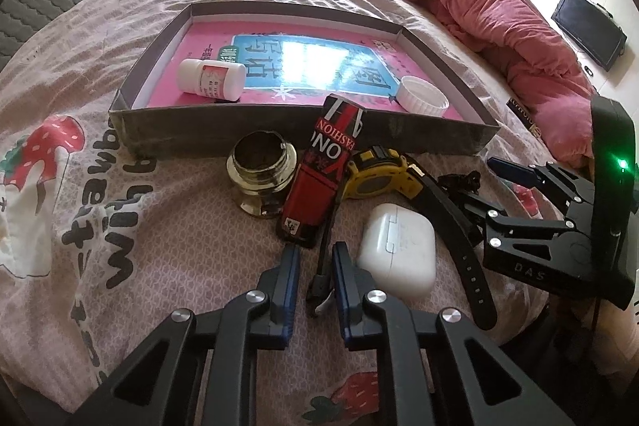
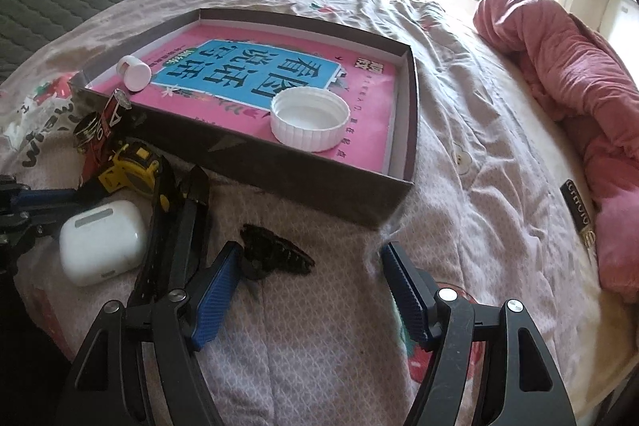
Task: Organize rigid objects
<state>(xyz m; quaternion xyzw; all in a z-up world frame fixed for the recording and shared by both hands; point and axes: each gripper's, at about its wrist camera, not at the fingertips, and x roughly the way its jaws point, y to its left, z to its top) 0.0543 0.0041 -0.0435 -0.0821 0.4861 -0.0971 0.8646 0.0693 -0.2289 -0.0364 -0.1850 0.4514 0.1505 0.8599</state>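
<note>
Rigid objects lie scattered on the strawberry-print bedsheet just before a shallow grey cardboard tray. Left gripper: its blue pads stand nearly together around a thin dark cable-like piece; whether they pinch it I cannot tell. Straight ahead, the red-and-black rectangular box leans on the tray wall, long axis pointing away from the gripper, so the left hand seems nearer to it. A white earbud case lies just right, a brass ring left, and a yellow tape measure beyond. Right gripper hangs spread wide, empty, with a black hair claw beside its left pad. Inside the tray rest a white pill bottle and a white ribbed lid.
</note>
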